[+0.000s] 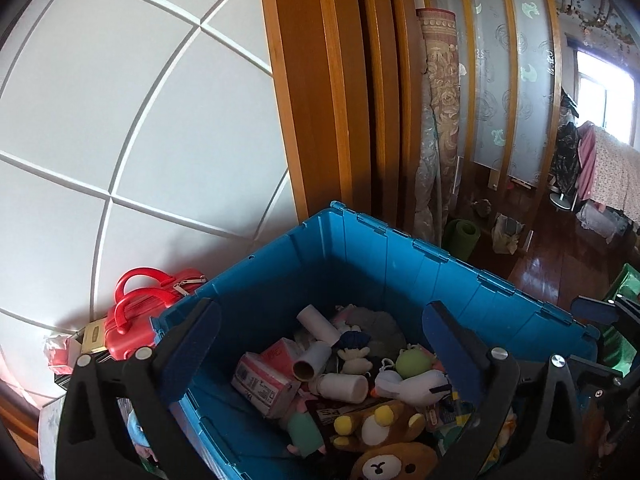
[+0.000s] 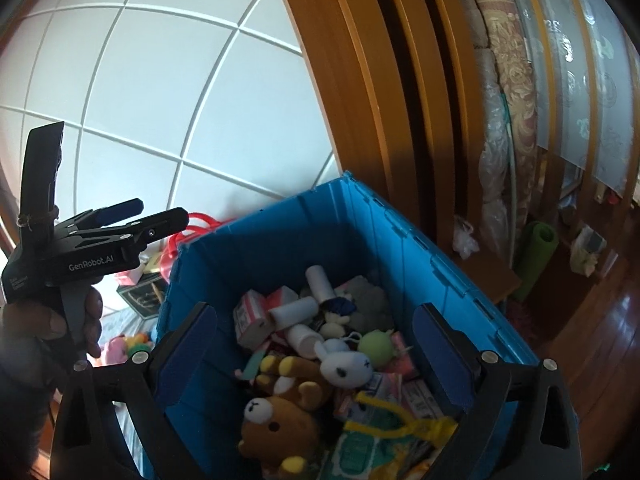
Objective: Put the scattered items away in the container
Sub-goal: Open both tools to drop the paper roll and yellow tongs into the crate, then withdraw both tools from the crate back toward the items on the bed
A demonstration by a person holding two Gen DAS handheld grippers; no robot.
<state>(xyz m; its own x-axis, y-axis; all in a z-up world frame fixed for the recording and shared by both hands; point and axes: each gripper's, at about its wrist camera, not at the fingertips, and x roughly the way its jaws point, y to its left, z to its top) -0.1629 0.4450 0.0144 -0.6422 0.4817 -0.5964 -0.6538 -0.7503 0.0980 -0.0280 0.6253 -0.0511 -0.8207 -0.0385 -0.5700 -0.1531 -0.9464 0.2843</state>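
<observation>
- Blue plastic container [image 2: 420, 240] fills the lower centre of both wrist views, already heaped with soft toys, cardboard tubes and small cartons.
- The left gripper [image 1: 320, 344] and right gripper [image 2: 316, 346] both hang over it with jaws spread wide and nothing between them.
- The brown bear plush [image 2: 276, 424], lower centre, probably handles light and squashy (pinch the body, not a limb).
- The cardboard tubes [image 1: 318, 322] likely crush easily; grip mid-length, gently.
</observation>
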